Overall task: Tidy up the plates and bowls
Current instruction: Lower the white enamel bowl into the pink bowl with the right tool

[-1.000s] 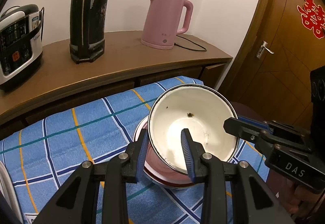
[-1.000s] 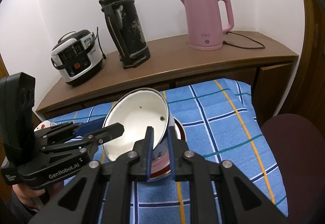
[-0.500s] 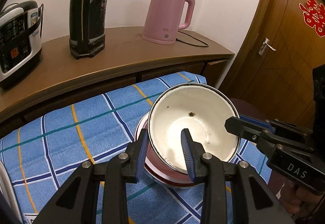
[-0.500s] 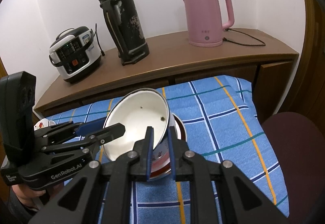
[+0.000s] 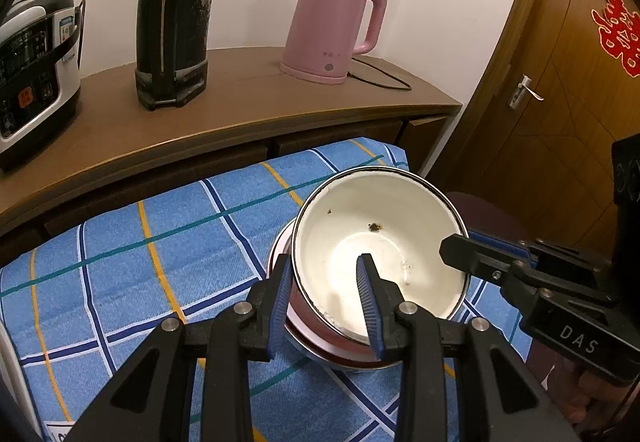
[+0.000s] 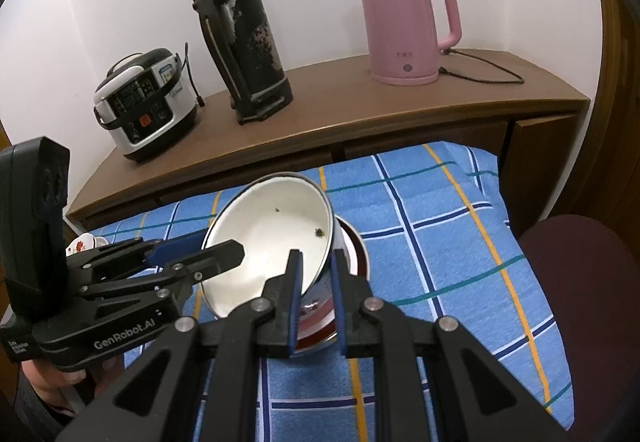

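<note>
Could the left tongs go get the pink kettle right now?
Probably not yet. The left tongs straddle the rim of the white bowl, which the right tongs pinch too. The pink kettle stands far back on the wooden counter.

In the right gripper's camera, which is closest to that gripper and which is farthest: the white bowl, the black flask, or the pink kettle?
1. White bowl: its rim sits between the right gripper's fingers.
2. Black flask and pink kettle: both far back on the wooden counter, flask left, kettle right; too close to rank.
</note>
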`<action>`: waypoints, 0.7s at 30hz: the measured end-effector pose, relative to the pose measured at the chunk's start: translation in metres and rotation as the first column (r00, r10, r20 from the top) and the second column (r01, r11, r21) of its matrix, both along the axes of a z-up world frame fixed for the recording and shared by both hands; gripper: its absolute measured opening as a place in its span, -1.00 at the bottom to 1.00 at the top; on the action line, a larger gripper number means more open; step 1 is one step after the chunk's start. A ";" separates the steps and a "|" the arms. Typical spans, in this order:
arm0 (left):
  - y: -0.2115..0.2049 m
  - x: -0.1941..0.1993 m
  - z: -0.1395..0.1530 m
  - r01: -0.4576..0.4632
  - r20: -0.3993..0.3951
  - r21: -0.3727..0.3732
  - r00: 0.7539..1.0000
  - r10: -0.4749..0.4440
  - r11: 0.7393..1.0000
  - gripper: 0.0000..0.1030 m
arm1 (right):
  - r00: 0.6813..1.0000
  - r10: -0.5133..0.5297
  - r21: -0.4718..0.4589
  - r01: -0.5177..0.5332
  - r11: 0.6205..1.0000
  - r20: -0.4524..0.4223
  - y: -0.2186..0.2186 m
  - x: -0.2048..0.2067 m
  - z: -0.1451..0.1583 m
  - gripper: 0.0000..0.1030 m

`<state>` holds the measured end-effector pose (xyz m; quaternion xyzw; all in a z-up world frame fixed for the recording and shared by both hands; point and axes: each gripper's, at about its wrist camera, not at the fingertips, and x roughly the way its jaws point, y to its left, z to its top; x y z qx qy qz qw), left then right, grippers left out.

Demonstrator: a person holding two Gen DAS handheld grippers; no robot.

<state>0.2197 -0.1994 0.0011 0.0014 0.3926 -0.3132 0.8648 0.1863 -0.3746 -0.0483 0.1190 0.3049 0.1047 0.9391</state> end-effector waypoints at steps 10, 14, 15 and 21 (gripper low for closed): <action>0.000 0.002 -0.003 0.005 -0.019 0.007 1.000 -0.005 1.000 -0.31 | 1.000 0.003 0.007 -0.003 1.000 -0.022 0.000 0.003 -0.006 -0.71; 0.000 0.002 -0.002 0.003 -0.018 0.006 1.000 -0.003 1.000 -0.31 | 1.000 0.007 0.015 -0.007 1.000 -0.028 -0.001 0.004 -0.008 -0.71; 0.001 0.002 -0.002 0.003 -0.017 0.006 1.000 -0.003 1.000 -0.31 | 1.000 0.009 0.015 -0.008 1.000 -0.029 -0.001 0.004 -0.008 -0.71; 0.002 0.002 -0.001 0.000 -0.019 0.002 1.000 0.000 1.000 -0.31 | 0.999 0.014 0.020 -0.013 1.000 -0.034 0.000 0.005 -0.008 -0.70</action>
